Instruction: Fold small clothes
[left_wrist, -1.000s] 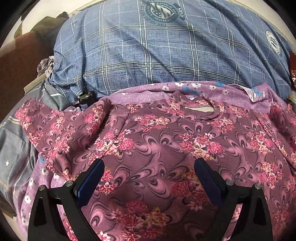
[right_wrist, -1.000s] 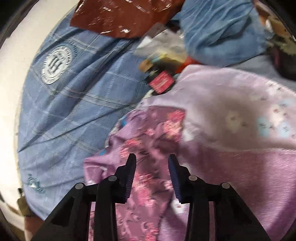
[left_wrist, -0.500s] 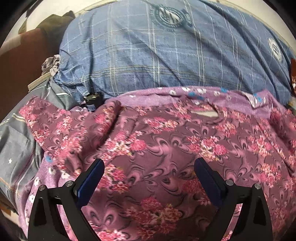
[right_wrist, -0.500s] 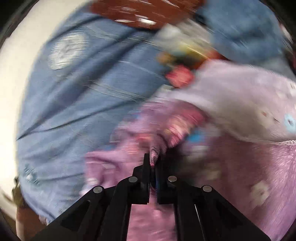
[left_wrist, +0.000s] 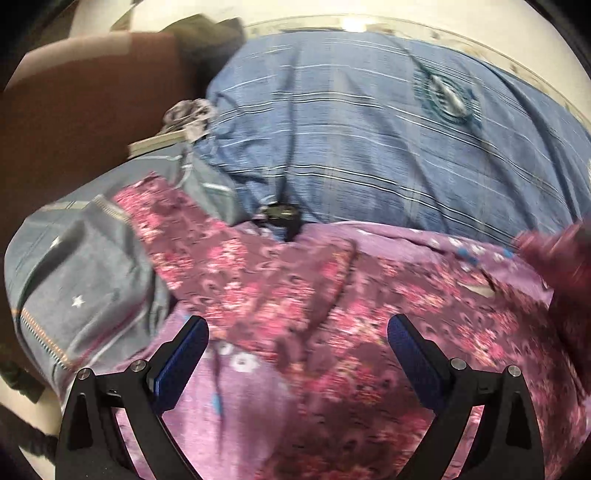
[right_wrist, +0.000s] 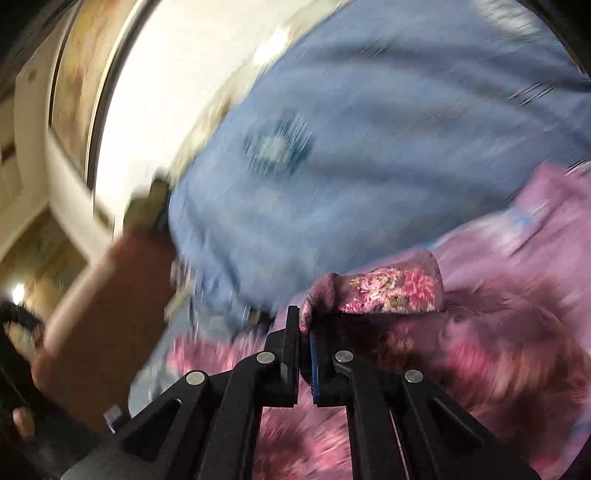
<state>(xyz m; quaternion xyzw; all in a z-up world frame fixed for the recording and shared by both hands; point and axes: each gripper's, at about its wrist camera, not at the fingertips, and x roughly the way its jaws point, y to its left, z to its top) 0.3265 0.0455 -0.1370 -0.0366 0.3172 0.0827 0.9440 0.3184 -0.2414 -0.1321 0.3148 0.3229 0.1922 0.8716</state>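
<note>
Left gripper (left_wrist: 297, 343): jaws spread wide, blue pads facing each other, nothing between them; it hangs just above the floral shirt (left_wrist: 295, 295).
Right gripper (right_wrist: 303, 343): jaws pressed together on a fold of the floral shirt (right_wrist: 388, 291), a cuff-like edge bunched up and lifted just past the tips.
Floral shirt: dark pink with rose print, lying spread over a lilac flowered cloth (left_wrist: 229, 387); one sleeve reaches out to the left onto a grey star-print fabric (left_wrist: 81, 280).
Only in the left view: the shirt's spread-out body, its left sleeve, the grey fabric with its striped edge, a small dark object (left_wrist: 282, 214) at the seam between the lilac cloth and the blue checked pillow (left_wrist: 369, 140); at the right edge a raised, blurred bit of dark pink cloth.
Only in the right view: the pinch itself, seen close, with the lifted fold in front of the blue checked pillow (right_wrist: 369, 147); this view is heavily smeared, so fine detail is lost.
Surface: a bed, layered with the lilac cloth and grey fabric, the big pillow behind them.
Room: a brown headboard-like panel (left_wrist: 85, 103) to the left, pale wall beyond, and in the right view a framed edge (right_wrist: 74, 92) high on the wall.
</note>
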